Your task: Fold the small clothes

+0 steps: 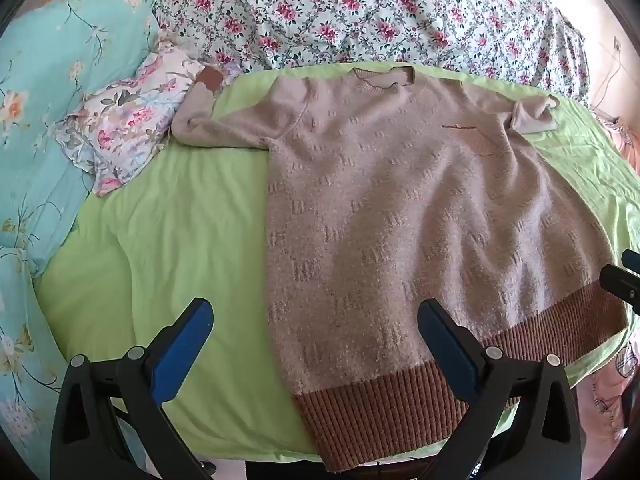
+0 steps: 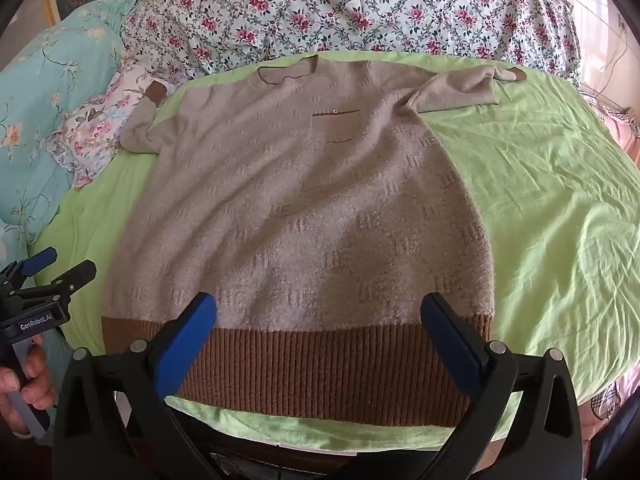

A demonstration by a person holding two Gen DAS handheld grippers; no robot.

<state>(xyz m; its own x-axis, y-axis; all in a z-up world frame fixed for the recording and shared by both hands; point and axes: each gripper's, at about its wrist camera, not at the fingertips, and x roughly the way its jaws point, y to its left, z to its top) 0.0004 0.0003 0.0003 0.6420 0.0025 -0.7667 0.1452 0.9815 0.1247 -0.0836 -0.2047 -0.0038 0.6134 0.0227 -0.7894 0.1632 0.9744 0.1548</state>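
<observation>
Right wrist view: beige knitted sweater (image 2: 296, 208) lay flat on the bed (image 2: 552, 208), brown ribbed hem (image 2: 304, 364) nearest both gaping tongs, right tongs (image 2: 319, 344) centred, left tongs (image 1: 315, 344) at its left corner.

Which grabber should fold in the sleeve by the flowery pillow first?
Probably the left gripper. It hangs open over the sweater's left edge, on the same side as that sleeve. The right gripper is open too, but sits over the middle of the brown hem, farther away.
</observation>
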